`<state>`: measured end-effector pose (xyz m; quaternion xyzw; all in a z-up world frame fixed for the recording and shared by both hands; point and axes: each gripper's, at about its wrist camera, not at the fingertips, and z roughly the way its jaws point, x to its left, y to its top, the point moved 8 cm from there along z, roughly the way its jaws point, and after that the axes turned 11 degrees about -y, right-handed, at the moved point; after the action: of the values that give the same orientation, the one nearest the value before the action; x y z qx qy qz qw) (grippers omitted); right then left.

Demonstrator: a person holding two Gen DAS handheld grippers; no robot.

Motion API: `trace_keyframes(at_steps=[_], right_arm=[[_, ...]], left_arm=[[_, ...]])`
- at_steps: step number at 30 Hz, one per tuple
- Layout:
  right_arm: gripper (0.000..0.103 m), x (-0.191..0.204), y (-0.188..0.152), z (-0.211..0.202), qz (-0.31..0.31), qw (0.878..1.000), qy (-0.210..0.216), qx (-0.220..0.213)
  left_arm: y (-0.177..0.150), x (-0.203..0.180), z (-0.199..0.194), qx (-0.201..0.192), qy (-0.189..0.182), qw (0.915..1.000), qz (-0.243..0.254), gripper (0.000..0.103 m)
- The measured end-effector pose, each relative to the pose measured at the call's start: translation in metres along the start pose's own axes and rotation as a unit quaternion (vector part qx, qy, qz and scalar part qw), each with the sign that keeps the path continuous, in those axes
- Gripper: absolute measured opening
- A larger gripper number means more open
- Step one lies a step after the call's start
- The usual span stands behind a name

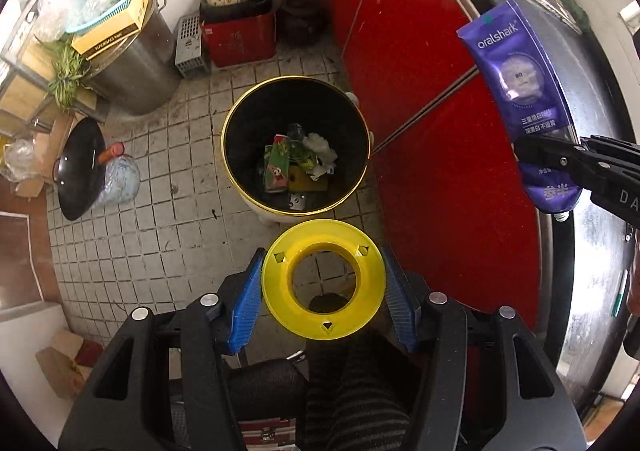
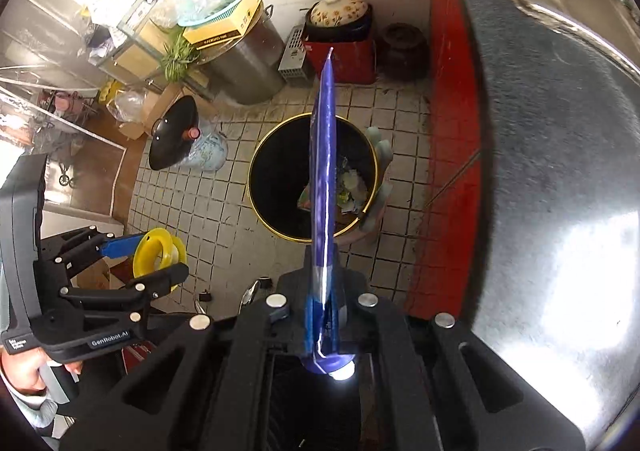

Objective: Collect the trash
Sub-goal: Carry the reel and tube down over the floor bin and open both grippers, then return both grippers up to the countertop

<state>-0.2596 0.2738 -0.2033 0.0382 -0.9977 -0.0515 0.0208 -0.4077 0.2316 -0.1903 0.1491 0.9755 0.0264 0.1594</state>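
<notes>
A yellow ring is clamped between the left fingers, and a purple tube between the right fingers, both above the floor near the bin. Probably dropping comes next: each must be centred over the bin and released.

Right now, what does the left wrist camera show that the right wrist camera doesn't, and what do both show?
Only the left wrist view shows the toothpaste tube face-on, with its printed brand, and the yellow ring flat-on between blue pads. Only the right wrist view shows the hand holding the left gripper, and the tube edge-on. Both show the gold-rimmed trash bin holding litter, the tiled floor, the right gripper and the red cabinet.
</notes>
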Motion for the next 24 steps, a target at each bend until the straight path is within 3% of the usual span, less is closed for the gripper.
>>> trace_keyframes(at_steps=[9, 16, 17, 18, 19, 20, 21, 23, 24], right_arm=[[0.007, 0.016, 0.033, 0.068, -0.012, 0.999, 0.007, 0.049], [0.007, 0.030, 0.046, 0.093, -0.009, 0.998, 0.018, 0.062], [0.007, 0.033, 0.050, 0.093, 0.000, 0.998, 0.027, 0.059], [0.011, 0.033, 0.055, 0.091, 0.007, 0.998, 0.034, 0.054], [0.014, 0.033, 0.058, 0.087, 0.012, 0.998, 0.034, 0.047], [0.029, 0.033, 0.065, 0.081, 0.015, 0.999, 0.032, 0.033], [0.060, 0.033, 0.072, 0.073, 0.019, 0.999, 0.028, 0.015], [0.085, 0.029, 0.081, 0.049, 0.030, 0.999, 0.014, -0.022], [0.091, 0.026, 0.086, 0.033, 0.036, 0.998, 0.016, -0.042]], left_arm=[[0.034, 0.036, 0.056, -0.004, -0.043, 0.9977, -0.051, 0.054], [0.053, 0.046, 0.084, -0.010, -0.040, 0.9978, -0.052, 0.055], [0.055, 0.046, 0.085, -0.018, -0.040, 0.9976, -0.054, 0.060], [0.056, 0.047, 0.084, -0.022, -0.040, 0.9972, -0.060, 0.079], [0.057, 0.049, 0.081, -0.028, -0.037, 0.9967, -0.067, 0.088], [0.058, 0.050, 0.074, -0.041, -0.034, 0.9957, -0.075, 0.093], [0.059, 0.052, 0.068, -0.050, -0.034, 0.9952, -0.077, 0.093], [0.057, 0.055, 0.052, -0.059, -0.022, 0.9947, -0.081, 0.096], [0.057, 0.058, 0.045, -0.065, -0.012, 0.9944, -0.082, 0.096]])
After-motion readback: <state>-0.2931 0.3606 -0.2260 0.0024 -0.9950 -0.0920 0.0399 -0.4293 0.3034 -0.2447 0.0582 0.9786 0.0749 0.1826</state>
